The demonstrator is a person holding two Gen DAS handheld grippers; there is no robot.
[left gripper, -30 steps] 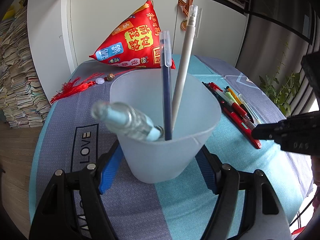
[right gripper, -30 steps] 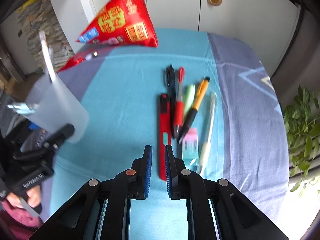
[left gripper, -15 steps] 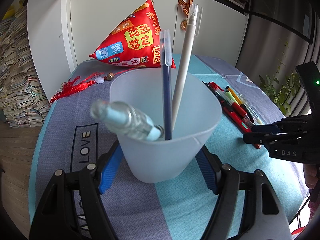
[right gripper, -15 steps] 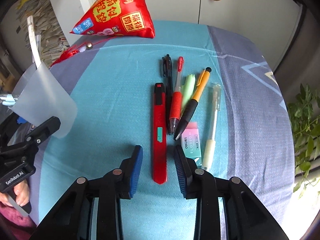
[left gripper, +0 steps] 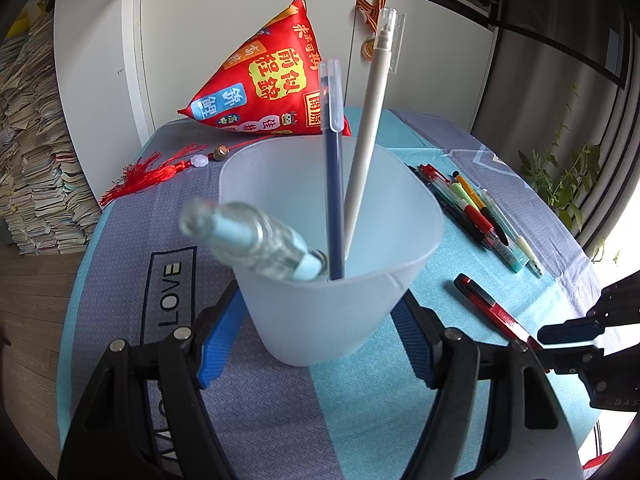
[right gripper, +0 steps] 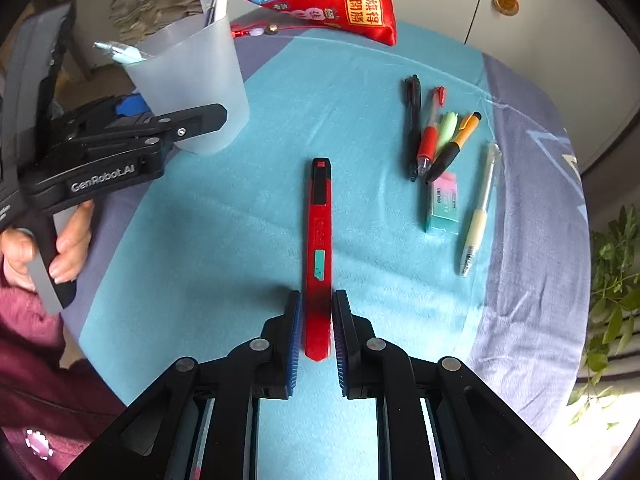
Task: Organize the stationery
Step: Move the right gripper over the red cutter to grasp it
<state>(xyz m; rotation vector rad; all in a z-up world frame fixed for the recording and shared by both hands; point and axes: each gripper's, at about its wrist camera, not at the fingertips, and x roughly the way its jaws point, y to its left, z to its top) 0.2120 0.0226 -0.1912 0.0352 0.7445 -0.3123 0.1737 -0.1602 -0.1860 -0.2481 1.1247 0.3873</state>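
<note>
Frosted translucent plastic cup (left gripper: pixel 332 280) sits clamped in the left tongs (left gripper: pixel 320 332), blue pads pressing both sides of its lower wall, on the surface (right gripper: pixel 260 208) covered in a teal and grey cloth. Inside the cup: dark blue capped pen (left gripper: pixel 334 184), white capped pen (left gripper: pixel 366 136), and a clear, pale blue item (left gripper: pixel 256 240) leaning over the rim, type unclear. Right tongs (right gripper: pixel 316 320) have just been closing, their pads now against the near end of the flat red utility knife (right gripper: pixel 319 240), which lies lengthwise on the teal cloth, apart from the other stationery. Off to the right lie a black pen (right gripper: pixel 413 128), red pen (right gripper: pixel 430 136), pale green pen (right gripper: pixel 447 130), orange and black pen (right gripper: pixel 454 148), clear gel pen (right gripper: pixel 480 208) and a pink and teal eraser (right gripper: pixel 443 204). Red printed pyramid cushion (left gripper: pixel 272 84) rests at the far edge.
</note>
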